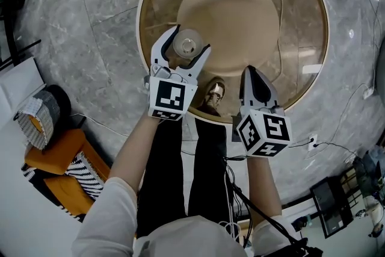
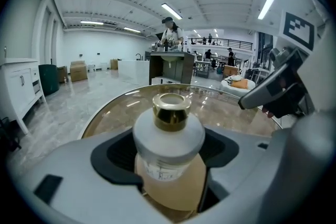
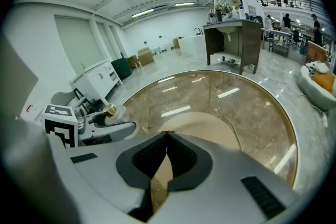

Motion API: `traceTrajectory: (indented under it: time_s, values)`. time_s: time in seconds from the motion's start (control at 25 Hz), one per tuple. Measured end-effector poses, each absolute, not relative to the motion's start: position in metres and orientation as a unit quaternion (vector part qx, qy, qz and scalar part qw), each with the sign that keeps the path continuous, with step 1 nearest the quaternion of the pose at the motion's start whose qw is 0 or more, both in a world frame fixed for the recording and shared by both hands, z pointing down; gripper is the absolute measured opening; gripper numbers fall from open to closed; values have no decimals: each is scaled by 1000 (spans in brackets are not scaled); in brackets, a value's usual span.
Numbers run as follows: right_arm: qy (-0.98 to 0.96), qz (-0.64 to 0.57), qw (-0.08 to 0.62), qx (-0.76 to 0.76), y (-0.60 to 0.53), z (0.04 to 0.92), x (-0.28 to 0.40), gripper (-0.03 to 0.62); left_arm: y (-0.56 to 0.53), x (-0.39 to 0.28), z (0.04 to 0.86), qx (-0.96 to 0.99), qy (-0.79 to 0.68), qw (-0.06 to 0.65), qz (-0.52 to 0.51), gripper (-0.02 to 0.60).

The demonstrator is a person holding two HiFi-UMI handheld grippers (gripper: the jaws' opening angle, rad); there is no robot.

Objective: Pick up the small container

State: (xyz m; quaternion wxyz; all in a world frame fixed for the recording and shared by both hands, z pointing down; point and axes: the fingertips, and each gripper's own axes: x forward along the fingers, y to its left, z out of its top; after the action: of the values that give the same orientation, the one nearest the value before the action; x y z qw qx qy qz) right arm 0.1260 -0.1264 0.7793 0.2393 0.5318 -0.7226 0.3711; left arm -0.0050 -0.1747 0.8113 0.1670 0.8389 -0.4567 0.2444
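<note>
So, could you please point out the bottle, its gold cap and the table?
bottle (image 2: pixel 168 140): left gripper view, on its white shoulder.
cap (image 2: pixel 171 115): left gripper view, on its gold side.
table (image 1: pixel 301 15): head view, on the bare top.

A round, glossy brown counter carries one white gold-capped bottle, upright near its edge, standing between the jaws of the left gripper.

round glass table, grey marble floor
</note>
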Motion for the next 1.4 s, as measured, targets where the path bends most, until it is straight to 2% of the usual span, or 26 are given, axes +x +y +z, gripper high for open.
traceTrajectory:
  time_s: [0.24, 0.48, 0.68, 1.16, 1.4]
  values:
    - [-721, 367, 230, 540, -127, 768, 131, 23, -171, -1, 789, 840, -457, 177, 234, 337]
    - [-713, 357, 199, 569, -126, 719, 139, 23, -159, 3, 722, 841, -452, 187, 230, 337]
    - [-711, 336, 173, 593, -122, 641, 151, 23, -146, 7, 638, 837, -454, 205, 227, 337]
    - [-749, 218, 107, 616, -107, 433, 153, 23, -122, 4, 419, 846, -474, 180, 165, 337]
    - [-766, 150, 91, 619, -99, 361, 149, 23, -111, 7, 346, 863, -465, 131, 145, 337]
